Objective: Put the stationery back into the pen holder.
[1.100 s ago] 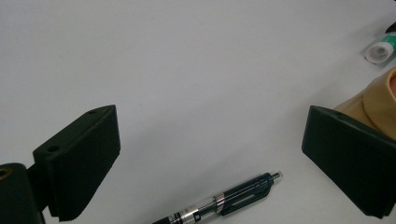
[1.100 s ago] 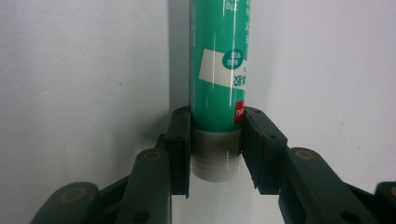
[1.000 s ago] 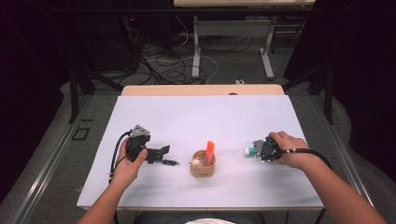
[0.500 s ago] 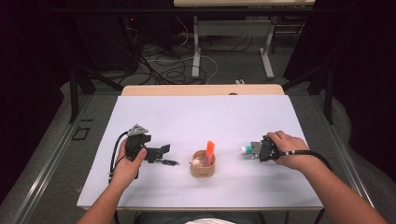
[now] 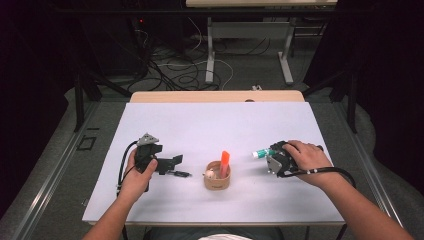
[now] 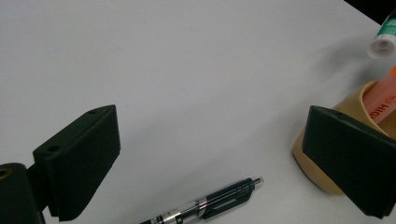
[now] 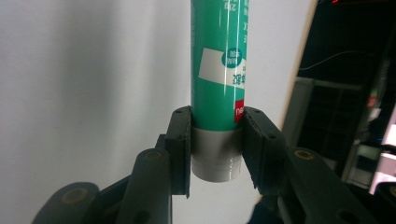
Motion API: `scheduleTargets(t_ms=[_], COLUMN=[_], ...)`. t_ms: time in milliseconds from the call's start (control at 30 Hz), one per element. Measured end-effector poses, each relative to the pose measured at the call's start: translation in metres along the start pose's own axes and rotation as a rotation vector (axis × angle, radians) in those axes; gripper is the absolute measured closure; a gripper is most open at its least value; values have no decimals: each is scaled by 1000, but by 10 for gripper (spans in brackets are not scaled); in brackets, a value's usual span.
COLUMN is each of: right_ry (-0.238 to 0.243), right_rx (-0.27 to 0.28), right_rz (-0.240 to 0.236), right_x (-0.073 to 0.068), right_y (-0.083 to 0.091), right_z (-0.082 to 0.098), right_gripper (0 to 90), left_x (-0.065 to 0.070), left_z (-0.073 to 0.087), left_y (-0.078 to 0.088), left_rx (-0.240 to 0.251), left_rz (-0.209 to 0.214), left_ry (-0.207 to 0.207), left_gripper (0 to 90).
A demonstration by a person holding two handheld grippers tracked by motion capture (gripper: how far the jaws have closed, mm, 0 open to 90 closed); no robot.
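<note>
Clearly, right gripper [image 7: 217,149] jaws pinching green tube [image 7: 219,70], label unreadable; left gripper [image 6: 210,168] jaws spread.

Black two-jaw left gripper [image 6: 205,168] with ribbed pads, screws, trailing cable.

I see a green glue tube [image 7: 218,70] clamped at its grey end, a black pen [image 6: 208,204] lying flat, and a tan cup [image 5: 217,179] holding an upright orange marker [image 5: 224,162].
</note>
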State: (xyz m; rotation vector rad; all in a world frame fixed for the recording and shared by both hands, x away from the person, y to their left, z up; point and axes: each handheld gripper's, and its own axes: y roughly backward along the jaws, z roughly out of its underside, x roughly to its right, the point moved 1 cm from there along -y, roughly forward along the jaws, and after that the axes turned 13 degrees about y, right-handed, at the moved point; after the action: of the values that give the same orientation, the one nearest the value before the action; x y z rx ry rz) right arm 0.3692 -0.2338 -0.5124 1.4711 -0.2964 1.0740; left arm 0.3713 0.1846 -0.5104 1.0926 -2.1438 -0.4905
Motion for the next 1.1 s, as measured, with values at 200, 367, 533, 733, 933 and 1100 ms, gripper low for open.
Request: scheduleTargets(t_ms=[200,367,533,733,933,1100], right_ry=[89,148,161,266,416,594], right_rx=[-34,-42,-55,-75,-86,-99], right_rz=[109,183,230,310,322,365], right_x=[3,3,6,7,7,8], right_y=[7,8,10,15,19,27], right_z=[-4,-11,-14,-19,-25,-34], right_gripper=[652,652,652,652,652,652], left_x=[0,0,-1,0,3,6], left_z=[0,0,0,-2,-3,-5], left_y=[0,-1,0,1,3,7], left_rx=[-1,0,3,1,9,13], left_rz=[-1,2,9,29,55,81], left_ry=[-6,-2,6,22,37,37], left_gripper=[45,45,45,45,43,34])
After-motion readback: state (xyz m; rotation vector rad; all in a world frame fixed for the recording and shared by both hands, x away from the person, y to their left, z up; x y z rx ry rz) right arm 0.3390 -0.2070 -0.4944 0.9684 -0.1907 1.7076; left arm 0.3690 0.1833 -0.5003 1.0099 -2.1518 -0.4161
